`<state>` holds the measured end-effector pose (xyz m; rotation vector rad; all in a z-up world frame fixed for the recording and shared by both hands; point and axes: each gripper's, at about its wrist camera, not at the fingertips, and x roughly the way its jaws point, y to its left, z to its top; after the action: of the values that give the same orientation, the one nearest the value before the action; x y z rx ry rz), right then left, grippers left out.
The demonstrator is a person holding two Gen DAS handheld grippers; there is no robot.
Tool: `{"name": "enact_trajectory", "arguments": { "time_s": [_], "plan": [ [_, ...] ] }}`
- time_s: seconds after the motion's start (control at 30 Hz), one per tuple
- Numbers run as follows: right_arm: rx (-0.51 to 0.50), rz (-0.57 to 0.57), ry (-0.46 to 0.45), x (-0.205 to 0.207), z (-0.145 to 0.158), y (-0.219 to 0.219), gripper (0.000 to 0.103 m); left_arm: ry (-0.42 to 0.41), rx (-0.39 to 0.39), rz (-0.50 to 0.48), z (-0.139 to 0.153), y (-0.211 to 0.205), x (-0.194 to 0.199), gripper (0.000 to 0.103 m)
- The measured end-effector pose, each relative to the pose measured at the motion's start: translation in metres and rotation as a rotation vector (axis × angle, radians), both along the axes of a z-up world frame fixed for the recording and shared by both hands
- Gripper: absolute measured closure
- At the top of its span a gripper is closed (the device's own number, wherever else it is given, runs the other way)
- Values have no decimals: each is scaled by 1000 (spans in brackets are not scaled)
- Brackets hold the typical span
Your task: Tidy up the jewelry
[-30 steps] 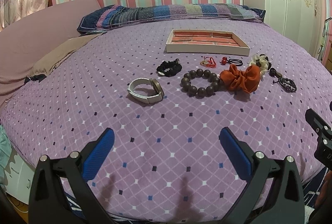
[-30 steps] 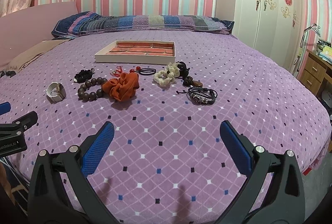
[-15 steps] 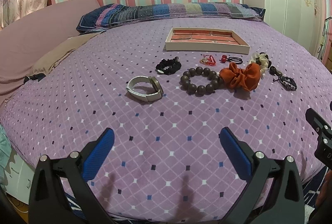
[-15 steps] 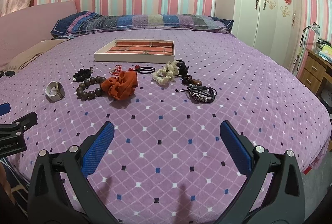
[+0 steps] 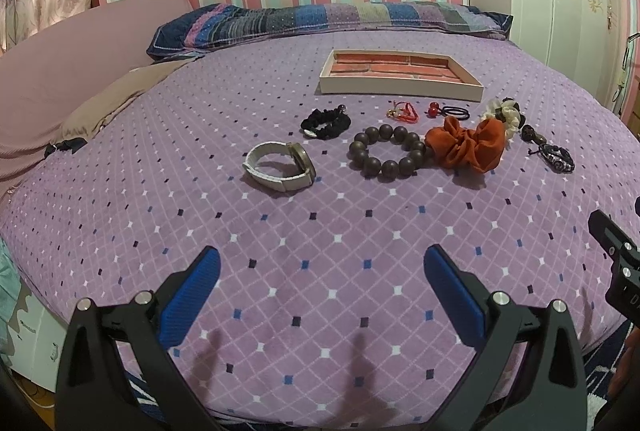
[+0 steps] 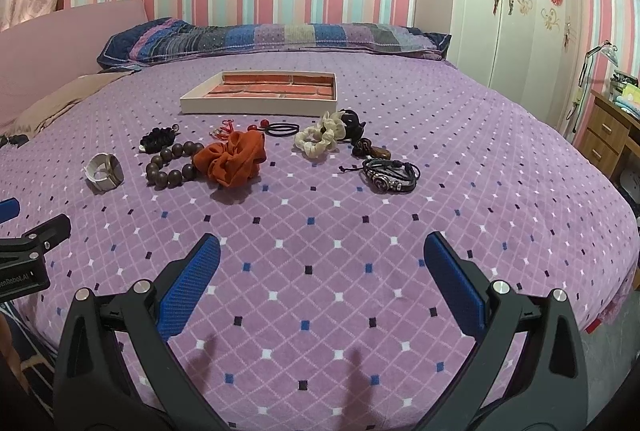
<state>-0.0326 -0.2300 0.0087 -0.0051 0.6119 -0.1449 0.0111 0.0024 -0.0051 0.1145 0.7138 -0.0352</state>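
Jewelry lies spread on a purple bed in front of an empty brick-lined tray (image 5: pixel 399 76) (image 6: pixel 262 94). From left: a white watch (image 5: pixel 280 165) (image 6: pixel 104 173), a black scrunchie (image 5: pixel 326 123), a dark wooden bead bracelet (image 5: pixel 386 151) (image 6: pixel 170 164), an orange scrunchie (image 5: pixel 466 147) (image 6: pixel 232 157), a cream scrunchie (image 6: pixel 320 139), a black leather bracelet (image 6: pixel 390 175). Small red cords and a black hair tie (image 6: pixel 282 129) sit near the tray. My left gripper (image 5: pixel 320 283) and right gripper (image 6: pixel 320 271) both hover open over the near bedspread, holding nothing.
A striped pillow (image 6: pixel 272 37) lies at the head of the bed. A white wardrobe (image 6: pixel 516 3) and a wooden nightstand (image 6: pixel 610 129) stand to the right. A tan blanket (image 5: pixel 116 99) lies at the left edge. Bare bedspread stretches between the grippers and the jewelry.
Both grippers have drifted slightly forward toward the jewelry; the items look a little nearer. Both stay open.
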Motion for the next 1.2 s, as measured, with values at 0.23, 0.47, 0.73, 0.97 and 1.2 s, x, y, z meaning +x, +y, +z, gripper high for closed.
{"name": "enact_trajectory", "arguments": {
  "time_s": [0.23, 0.47, 0.73, 0.97, 1.2],
  "plan": [
    [-3, 2, 7, 2, -3, 1, 4, 0, 2, 1, -1, -1, 0, 4],
    [-6, 2, 19, 4, -5, 2, 4, 11, -2, 1, -6, 0, 2, 4],
    [-8, 4, 29, 7, -9, 3, 4, 15, -7, 1, -7, 2, 4, 4],
    [-9, 4, 32, 9, -10, 4, 4, 16, -7, 0, -8, 2, 4, 4],
    [-8, 8, 35, 10, -13, 4, 4, 19, -8, 2, -9, 2, 6, 4]
  ]
}}
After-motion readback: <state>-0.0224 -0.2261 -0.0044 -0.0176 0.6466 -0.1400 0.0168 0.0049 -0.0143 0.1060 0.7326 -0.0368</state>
